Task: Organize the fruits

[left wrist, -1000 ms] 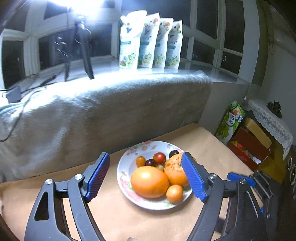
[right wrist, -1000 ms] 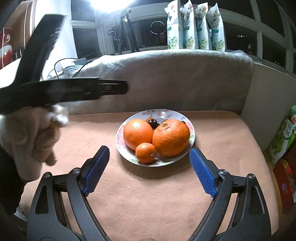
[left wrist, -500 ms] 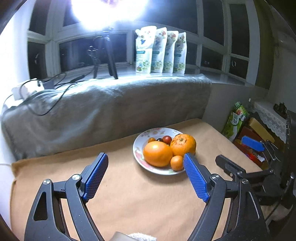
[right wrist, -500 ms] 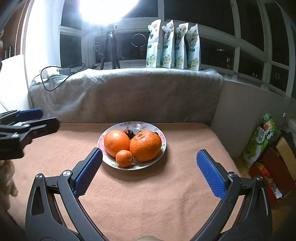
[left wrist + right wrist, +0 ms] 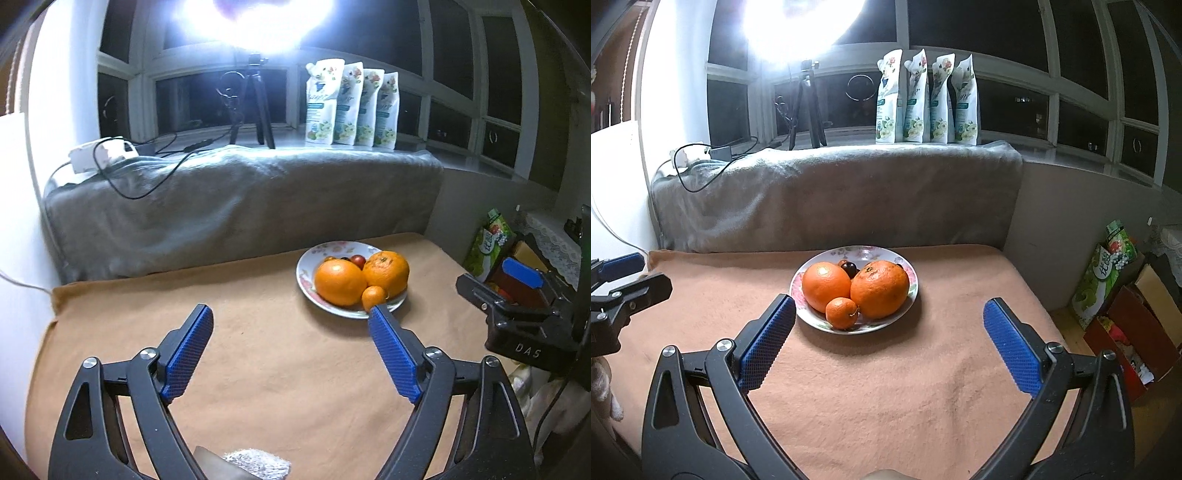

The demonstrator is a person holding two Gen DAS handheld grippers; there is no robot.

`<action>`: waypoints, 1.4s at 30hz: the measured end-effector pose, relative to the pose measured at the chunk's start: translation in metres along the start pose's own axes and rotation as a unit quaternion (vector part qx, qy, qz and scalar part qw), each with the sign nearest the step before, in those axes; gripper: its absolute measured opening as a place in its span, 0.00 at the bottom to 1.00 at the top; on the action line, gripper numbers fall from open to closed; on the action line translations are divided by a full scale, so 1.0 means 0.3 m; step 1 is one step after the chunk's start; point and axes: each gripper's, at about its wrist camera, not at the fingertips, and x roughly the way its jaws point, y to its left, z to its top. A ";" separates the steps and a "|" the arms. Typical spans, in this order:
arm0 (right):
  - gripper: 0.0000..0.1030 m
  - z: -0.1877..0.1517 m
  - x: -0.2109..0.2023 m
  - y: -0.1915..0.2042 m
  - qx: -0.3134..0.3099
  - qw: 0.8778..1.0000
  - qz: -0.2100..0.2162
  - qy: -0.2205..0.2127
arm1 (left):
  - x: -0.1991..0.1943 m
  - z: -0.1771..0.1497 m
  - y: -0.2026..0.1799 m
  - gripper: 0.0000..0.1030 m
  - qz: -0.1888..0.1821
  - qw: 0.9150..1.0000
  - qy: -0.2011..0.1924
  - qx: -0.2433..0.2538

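Observation:
A flowered plate (image 5: pixel 908 275) sits on the tan cloth and holds two large oranges (image 5: pixel 826 285) (image 5: pixel 880 288), a small mandarin (image 5: pixel 842 313) and some dark small fruits (image 5: pixel 849 267). The plate also shows in the left wrist view (image 5: pixel 303 273) with the oranges (image 5: pixel 340 282). My left gripper (image 5: pixel 291 332) is open and empty, near and left of the plate. My right gripper (image 5: pixel 886 325) is open and empty, in front of the plate. Each gripper shows at the edge of the other's view.
A grey blanket (image 5: pixel 834 192) covers the ledge behind the table. Several white pouches (image 5: pixel 925 99) and a tripod with a bright lamp (image 5: pixel 809 107) stand on the sill. Boxes and a green bag (image 5: pixel 1108 273) sit on the floor at right.
Both grippers have pulled back from the plate, so it looks smaller and farther. The left gripper has also shifted left. The fruits have not moved.

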 end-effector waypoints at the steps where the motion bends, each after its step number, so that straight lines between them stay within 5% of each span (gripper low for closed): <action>1: 1.00 0.000 -0.003 0.002 -0.001 1.000 0.001 0.000 | -0.005 -0.003 0.002 0.86 0.001 1.000 -0.001 -0.001; 42: 1.00 -0.015 -0.015 0.025 -0.007 1.000 0.009 0.000 | -0.068 -0.023 0.047 0.86 0.037 0.999 -0.013 -0.015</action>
